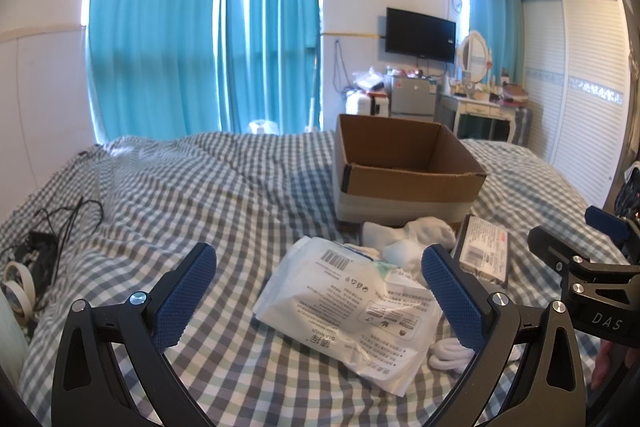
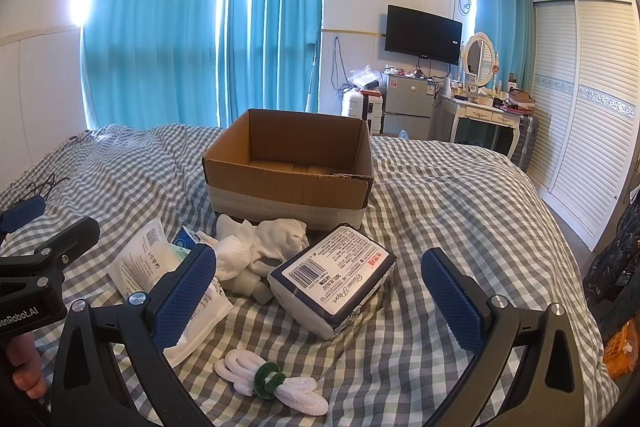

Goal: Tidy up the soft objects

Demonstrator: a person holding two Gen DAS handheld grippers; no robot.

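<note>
An open, empty cardboard box (image 1: 404, 171) (image 2: 292, 167) stands on the checked bed. In front of it lie a white plastic pack of wipes (image 1: 352, 311) (image 2: 144, 259), white socks (image 1: 416, 233) (image 2: 264, 243), a wrapped tissue pack (image 1: 484, 247) (image 2: 332, 279) and a white looped cord with a green band (image 2: 272, 383). My left gripper (image 1: 316, 291) is open, hovering over the wipes pack. My right gripper (image 2: 320, 291) is open, above the tissue pack. Each gripper shows at the edge of the other's view.
Black cables and rolls of tape (image 1: 18, 285) lie at the bed's left edge. Beyond the bed are blue curtains, a small fridge (image 2: 408, 107), a dressing table (image 2: 484, 115) and a white wardrobe (image 2: 588, 99). A dark bag (image 2: 616, 267) sits at the right.
</note>
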